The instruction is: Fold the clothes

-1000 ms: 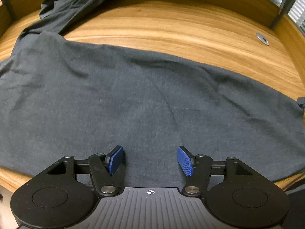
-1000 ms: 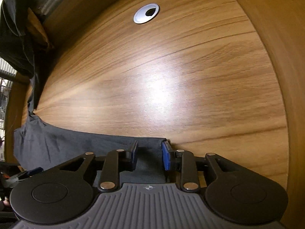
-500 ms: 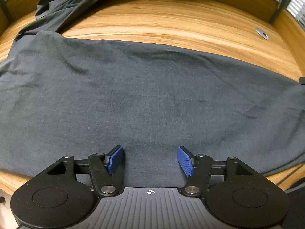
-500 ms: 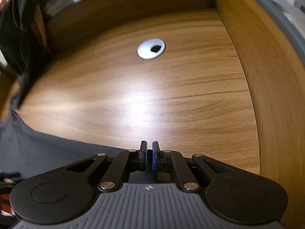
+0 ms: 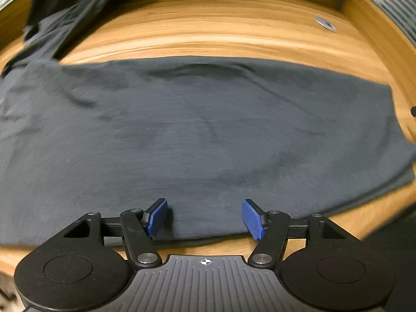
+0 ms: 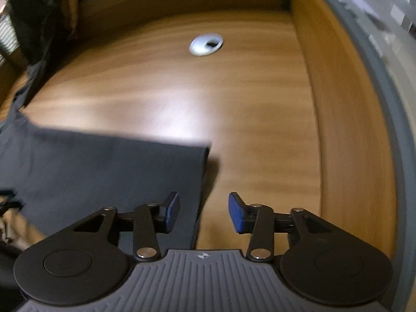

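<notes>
A dark grey T-shirt [image 5: 197,130] lies spread flat across the wooden worktop [image 5: 221,36]. The left gripper [image 5: 204,217] hovers over its near hem, jaws wide, holding nothing. The right gripper [image 6: 204,214] hangs over the shirt's right edge [image 6: 104,171], jaws wide and empty. A silver cable grommet [image 6: 206,43] sits far back.

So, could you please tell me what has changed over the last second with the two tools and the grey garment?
The right tool, shut on the dark grey garment half a second ago, has opened and released its edge. The left tool stayed open above the near hem. The garment stayed spread on the wooden table.
</notes>
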{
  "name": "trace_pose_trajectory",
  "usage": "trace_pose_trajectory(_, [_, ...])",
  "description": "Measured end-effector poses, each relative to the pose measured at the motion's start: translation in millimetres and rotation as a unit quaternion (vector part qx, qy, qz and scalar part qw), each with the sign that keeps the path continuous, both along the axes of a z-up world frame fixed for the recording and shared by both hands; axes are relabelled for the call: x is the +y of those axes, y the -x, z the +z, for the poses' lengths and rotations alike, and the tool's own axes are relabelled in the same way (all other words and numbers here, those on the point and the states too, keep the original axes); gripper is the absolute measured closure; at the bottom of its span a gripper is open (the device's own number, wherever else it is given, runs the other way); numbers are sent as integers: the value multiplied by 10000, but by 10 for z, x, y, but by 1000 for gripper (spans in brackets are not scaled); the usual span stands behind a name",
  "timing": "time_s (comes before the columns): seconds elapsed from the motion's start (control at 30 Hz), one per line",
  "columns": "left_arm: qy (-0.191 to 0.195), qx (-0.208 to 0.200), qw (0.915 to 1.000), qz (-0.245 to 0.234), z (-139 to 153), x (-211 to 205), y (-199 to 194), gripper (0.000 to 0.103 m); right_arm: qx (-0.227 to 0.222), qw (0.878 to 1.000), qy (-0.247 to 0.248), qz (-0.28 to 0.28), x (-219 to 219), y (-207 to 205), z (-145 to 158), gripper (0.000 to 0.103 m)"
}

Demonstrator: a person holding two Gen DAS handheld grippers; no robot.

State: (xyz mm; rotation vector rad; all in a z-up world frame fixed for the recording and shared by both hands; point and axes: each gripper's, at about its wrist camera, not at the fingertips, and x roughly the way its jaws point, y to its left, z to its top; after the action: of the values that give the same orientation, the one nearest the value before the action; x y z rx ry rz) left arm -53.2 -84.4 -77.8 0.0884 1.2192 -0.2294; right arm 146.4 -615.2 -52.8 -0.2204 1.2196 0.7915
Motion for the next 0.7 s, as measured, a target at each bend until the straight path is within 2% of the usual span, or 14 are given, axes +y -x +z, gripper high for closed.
trace_pose_trajectory(0.2, [-44,-7,9972,-751,32,-228,29,36,306,9989,-62,341,-215,522,-5,55])
trace_pose_trajectory(0.3, [-86,12,9947,-1025,37,-326,18,35,209,9980,125,578,-222,704,-80,55])
trace_pose_trajectory(0.43, [-140,10,9920,-1258,48,-398,-26,35,136,9967,5,798,-167,815,-158,58])
trace_pose_trajectory(0.47, [-152,2,9914,-1297,56,-403,-36,35,157,9966,32,810,-153,811,-172,64])
trace_pose_trajectory(0.5, [-165,-12,9911,-1321,68,-409,-42,35,178,9964,58,823,-139,808,-185,79])
trace_pose_trajectory(0.57, [-189,-36,9908,-1340,87,-401,-65,35,220,9961,111,846,-112,801,-210,101])
trace_pose_trajectory(0.7, [-170,-79,9903,-1376,166,-365,-76,35,490,9971,-105,570,-243,726,25,101])
